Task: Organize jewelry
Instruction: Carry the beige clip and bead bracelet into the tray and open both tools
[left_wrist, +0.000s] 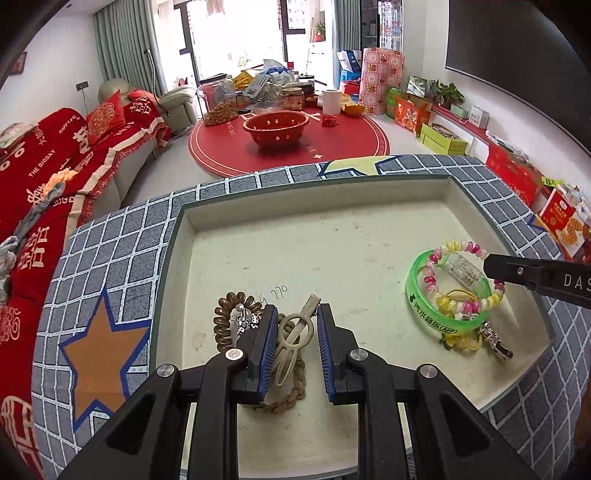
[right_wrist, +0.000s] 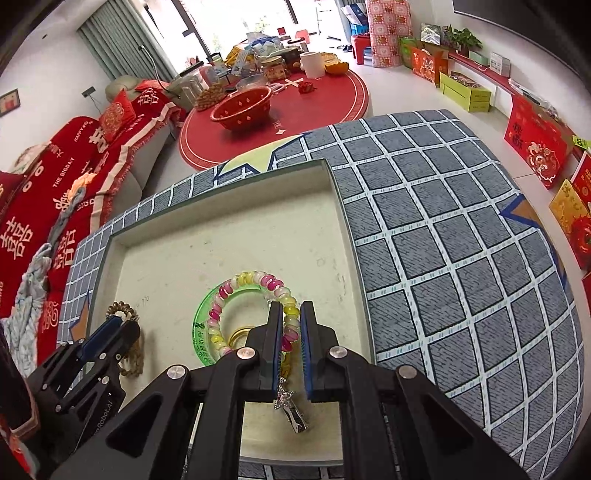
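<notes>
Your sorting looks barely begun: everything lies loose in the one shallow tray (left_wrist: 369, 192), nothing yet separated. Near its left edge, your left gripper (left_wrist: 297, 347) stands with jaws apart around the beige hair clip (left_wrist: 295, 332), beside the brown coil tie (left_wrist: 229, 306). Toward the right edge, your right gripper (right_wrist: 290, 347) is clamped on the beaded bracelet (right_wrist: 255, 280) over the green bangle (right_wrist: 201, 317).

Glossy plastic bangle (left_wrist: 443, 314), shiny metal clip (right_wrist: 291, 413), matt tray (left_wrist: 332, 236)

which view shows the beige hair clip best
The left wrist view: the beige hair clip lies in full sight between the left gripper's open jaws. In the right wrist view that gripper hides it.
</notes>
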